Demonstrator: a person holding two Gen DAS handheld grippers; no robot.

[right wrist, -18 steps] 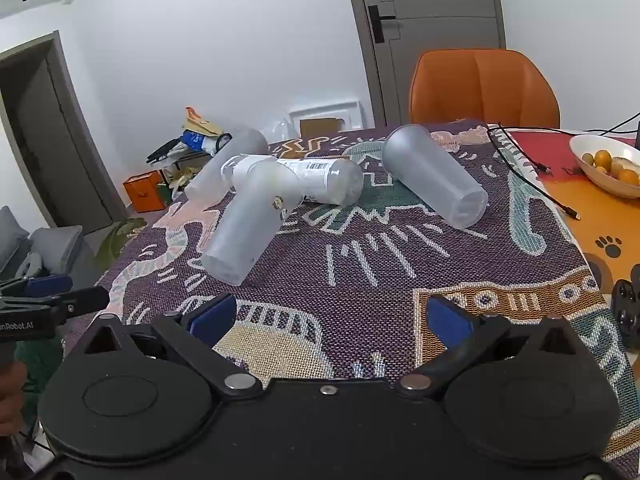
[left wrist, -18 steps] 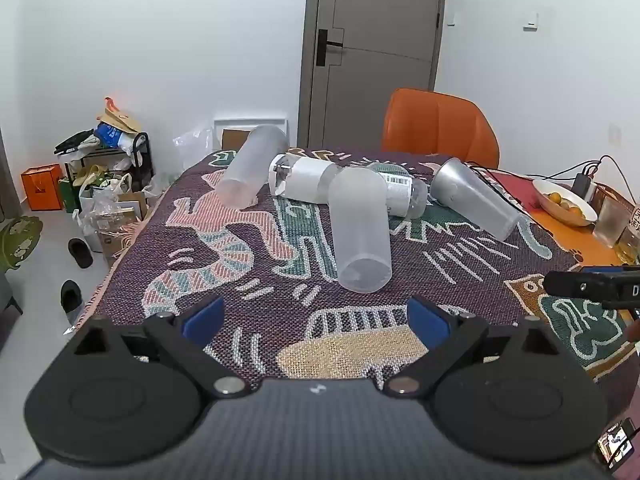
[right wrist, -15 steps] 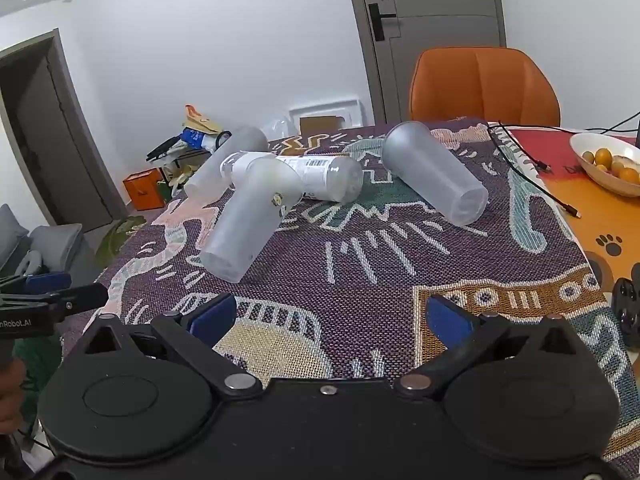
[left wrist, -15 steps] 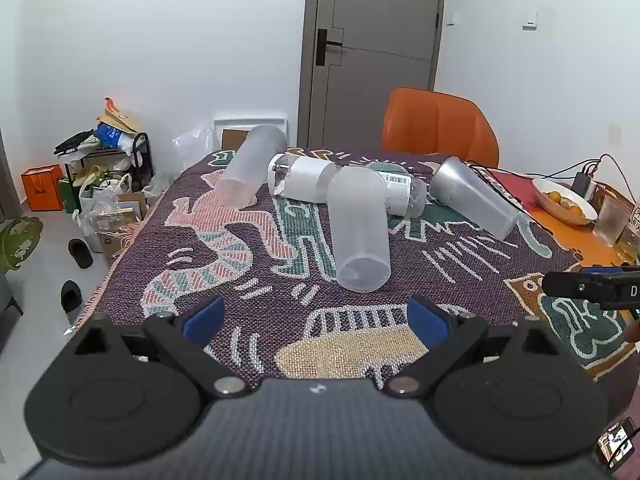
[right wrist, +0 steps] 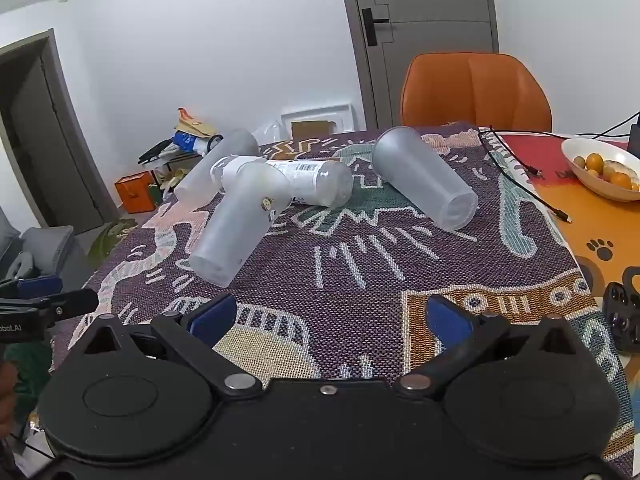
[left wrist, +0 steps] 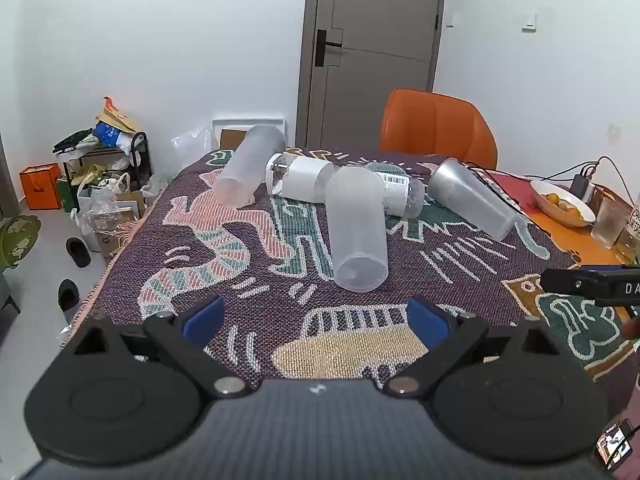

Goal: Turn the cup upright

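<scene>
Three frosted plastic cups lie on their sides on the patterned tablecloth (left wrist: 256, 280). The middle cup (left wrist: 357, 227) (right wrist: 240, 224) lies nearest, leaning on a clear plastic bottle (left wrist: 320, 184) (right wrist: 308, 182). A second cup (left wrist: 248, 164) (right wrist: 216, 172) lies at the far left. A third cup (left wrist: 472, 198) (right wrist: 426, 176) lies at the right. My left gripper (left wrist: 316, 316) is open and empty, short of the middle cup. My right gripper (right wrist: 330, 314) is open and empty, well short of the cups.
An orange chair (left wrist: 436, 128) stands at the table's far end. A white bowl of oranges (right wrist: 600, 168), a black cable (right wrist: 520, 172) and a glass (left wrist: 608, 224) sit on the right side. Clutter and bags (left wrist: 96, 168) lie on the floor at the left.
Both grippers have drifted very slightly; the cups and the bottle have not moved.
</scene>
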